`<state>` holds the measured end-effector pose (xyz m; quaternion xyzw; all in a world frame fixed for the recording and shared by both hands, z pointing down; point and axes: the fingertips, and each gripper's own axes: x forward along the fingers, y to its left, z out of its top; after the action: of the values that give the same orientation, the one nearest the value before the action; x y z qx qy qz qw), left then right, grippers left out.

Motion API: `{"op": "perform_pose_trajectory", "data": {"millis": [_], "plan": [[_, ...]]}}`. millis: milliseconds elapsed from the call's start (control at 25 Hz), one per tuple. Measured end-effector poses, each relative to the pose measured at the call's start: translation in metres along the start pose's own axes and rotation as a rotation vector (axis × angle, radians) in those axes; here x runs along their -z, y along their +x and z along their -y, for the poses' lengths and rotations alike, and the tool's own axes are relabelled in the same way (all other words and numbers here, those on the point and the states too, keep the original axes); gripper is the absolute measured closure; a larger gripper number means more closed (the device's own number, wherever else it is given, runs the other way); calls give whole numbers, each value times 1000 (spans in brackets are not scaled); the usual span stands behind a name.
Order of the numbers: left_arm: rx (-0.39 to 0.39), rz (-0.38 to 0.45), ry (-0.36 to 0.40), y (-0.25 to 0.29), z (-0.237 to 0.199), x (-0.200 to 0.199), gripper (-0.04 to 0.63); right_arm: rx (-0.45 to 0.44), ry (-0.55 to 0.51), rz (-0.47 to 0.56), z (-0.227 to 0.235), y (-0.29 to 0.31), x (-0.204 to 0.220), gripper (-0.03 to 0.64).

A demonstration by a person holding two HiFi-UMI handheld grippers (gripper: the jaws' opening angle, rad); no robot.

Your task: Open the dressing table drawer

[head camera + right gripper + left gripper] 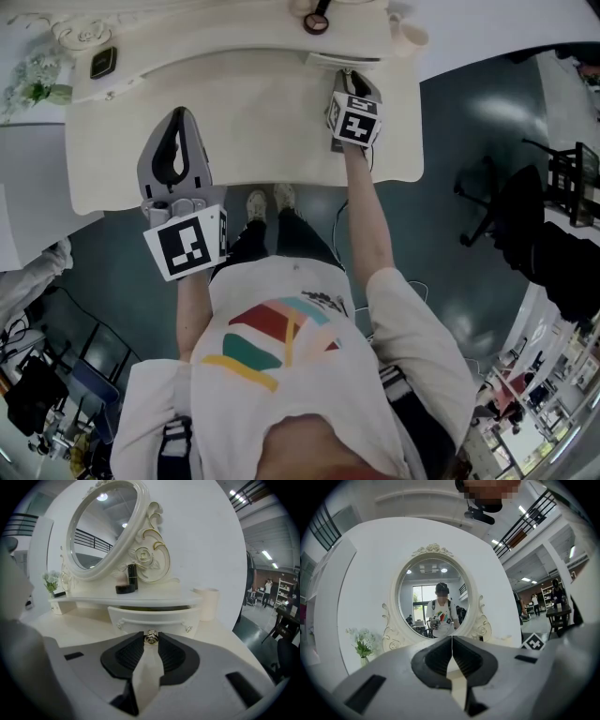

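Since the right gripper (pixel 347 77) has its fingers pinched on just the tiny knob (pixel 150 638) of the drawer (pixel 154 617), under the shelf (pixel 159 598) on the worktop (pixel 70 627), a crooked pull could make them slip off. The left gripper (pixel 452 640) has its fingers closed on nothing.

Hidden and cut off at the dressing table (pixel 234 122)
In the head view my right gripper (pixel 346 73) covers the knob (pixel 151 638) and most of the drawer (pixel 323 60) at the tabletop's back right edge. The drawer's opening is only a dark slit, contents unreadable. The flowers (pixel 33 80) are cut by the picture's left edge; a small dark thing (pixel 103 62) near the back left corner is too small to name.
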<state>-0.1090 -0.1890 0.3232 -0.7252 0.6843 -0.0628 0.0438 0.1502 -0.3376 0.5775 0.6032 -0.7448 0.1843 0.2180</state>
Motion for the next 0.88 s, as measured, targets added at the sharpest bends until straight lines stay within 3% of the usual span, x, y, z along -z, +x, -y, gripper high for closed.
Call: {"op": "perform_pose_trajectory", "data": {"millis": [880], "plan": [[13, -6, 15, -8, 3, 0, 589, -3, -14, -10, 1, -11, 7, 532]]}}
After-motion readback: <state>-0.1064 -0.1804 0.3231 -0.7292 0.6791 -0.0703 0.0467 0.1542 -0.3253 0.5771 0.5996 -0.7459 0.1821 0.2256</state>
